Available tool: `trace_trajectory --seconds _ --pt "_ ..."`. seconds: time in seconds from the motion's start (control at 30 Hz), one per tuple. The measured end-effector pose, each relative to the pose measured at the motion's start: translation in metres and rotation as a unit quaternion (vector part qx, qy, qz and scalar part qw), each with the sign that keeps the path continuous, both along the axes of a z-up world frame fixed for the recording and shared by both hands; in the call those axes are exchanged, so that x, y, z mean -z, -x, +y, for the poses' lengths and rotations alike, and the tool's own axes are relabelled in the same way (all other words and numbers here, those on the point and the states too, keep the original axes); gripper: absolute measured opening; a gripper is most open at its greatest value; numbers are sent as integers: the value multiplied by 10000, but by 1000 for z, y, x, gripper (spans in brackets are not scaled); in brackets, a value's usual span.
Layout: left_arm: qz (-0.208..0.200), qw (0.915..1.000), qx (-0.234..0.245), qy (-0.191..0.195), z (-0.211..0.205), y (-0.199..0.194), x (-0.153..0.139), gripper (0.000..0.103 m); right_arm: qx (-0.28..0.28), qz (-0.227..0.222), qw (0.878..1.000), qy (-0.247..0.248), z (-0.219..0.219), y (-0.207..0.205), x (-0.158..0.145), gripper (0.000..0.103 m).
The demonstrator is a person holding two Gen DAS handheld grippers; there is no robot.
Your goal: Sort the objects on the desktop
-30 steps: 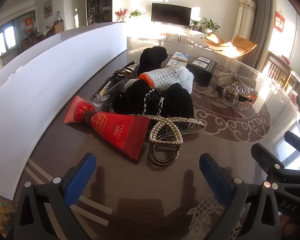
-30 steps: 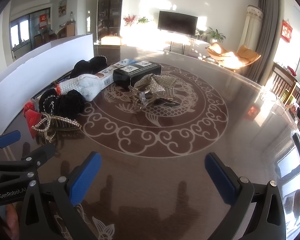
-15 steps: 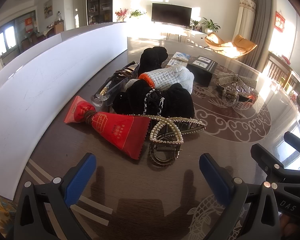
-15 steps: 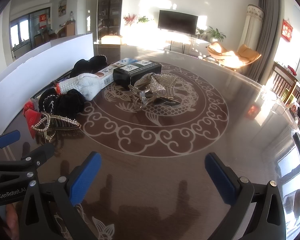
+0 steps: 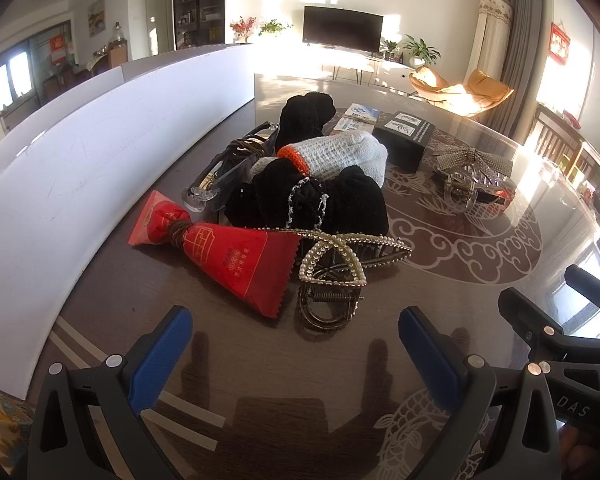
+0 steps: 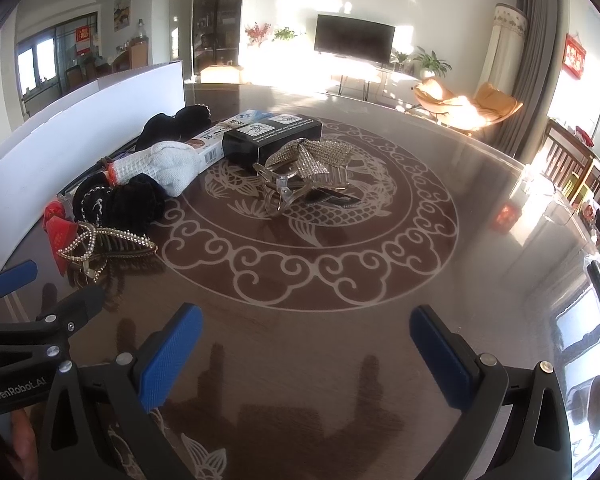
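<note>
In the left wrist view, the left gripper (image 5: 294, 346) is being held released over the table (image 5: 300, 384), just before a pearl hair claw (image 5: 332, 276) touching a red packet (image 5: 236, 258); a black scrunchie (image 5: 340, 204), a white glove (image 5: 340, 152) and a clear tray (image 5: 228, 176) are being shown only partly elsewhere. "DAS" is being read on the right tool.

In the right wrist view, the right gripper (image 6: 306, 354) is being held released; a rhinestone bow clip (image 6: 312, 160) beside a black box (image 6: 272, 136) is being shown better, and "GenRobot.AI" is being read. Nothing is being seen shifted since earlier

left gripper (image 5: 296, 344) — spread wide, right gripper (image 6: 306, 344) likewise
</note>
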State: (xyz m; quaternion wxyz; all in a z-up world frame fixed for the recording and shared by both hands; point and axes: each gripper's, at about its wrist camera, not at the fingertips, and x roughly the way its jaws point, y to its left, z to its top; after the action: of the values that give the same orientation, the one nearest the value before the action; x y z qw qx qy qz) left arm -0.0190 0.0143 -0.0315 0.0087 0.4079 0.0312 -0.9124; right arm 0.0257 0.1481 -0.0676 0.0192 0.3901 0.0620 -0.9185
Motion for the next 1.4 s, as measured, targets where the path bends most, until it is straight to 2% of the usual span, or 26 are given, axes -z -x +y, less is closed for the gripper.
trace_trajectory --seconds 1.4 --pt "-36 10000 24 -6 0 2 3 103 -47 -381 9993 18 -1 11 11 103"
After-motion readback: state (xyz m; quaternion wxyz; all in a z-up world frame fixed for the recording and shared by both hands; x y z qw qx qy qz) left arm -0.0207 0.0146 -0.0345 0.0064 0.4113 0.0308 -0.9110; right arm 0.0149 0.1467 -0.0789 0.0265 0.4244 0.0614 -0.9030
